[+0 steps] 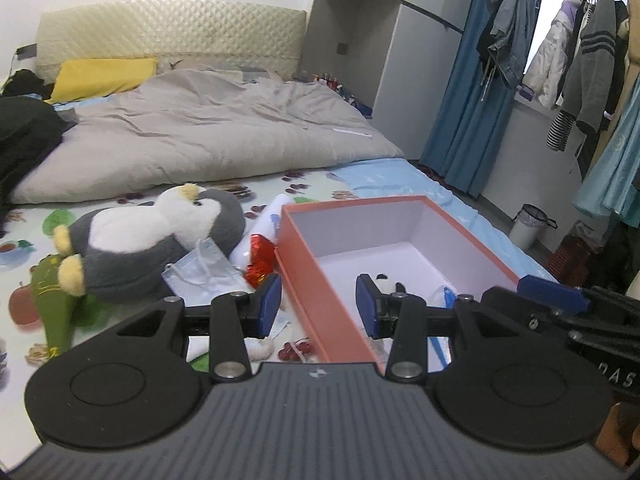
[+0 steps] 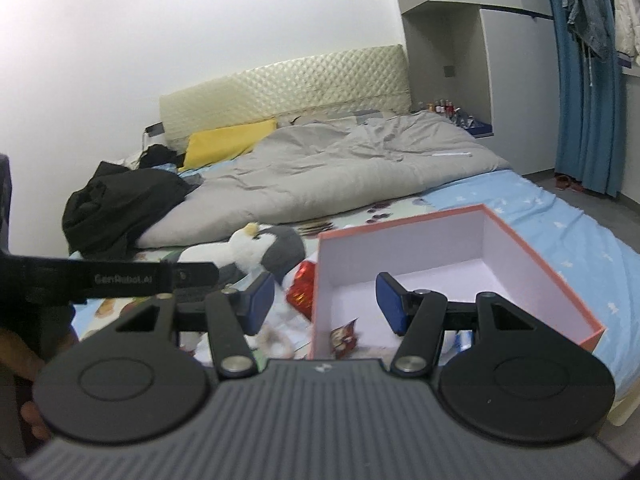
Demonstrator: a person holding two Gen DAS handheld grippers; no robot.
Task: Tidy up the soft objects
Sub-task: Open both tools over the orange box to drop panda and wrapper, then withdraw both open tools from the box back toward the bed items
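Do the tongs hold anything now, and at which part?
Nothing is held. The left tongs and the right tongs are both open and empty above the box.

Left hand-held gripper and right hand-held gripper gape, side by side.

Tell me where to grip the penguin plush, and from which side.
Take the penguin across its gray back and white belly, mid-body, coming from above with the left claw, which is open and nearer. It lies on its side, feet toward the camera, so the rounded torso is the widest exposed soft part. The mask leans on its near side, so a low approach would likely snag it.
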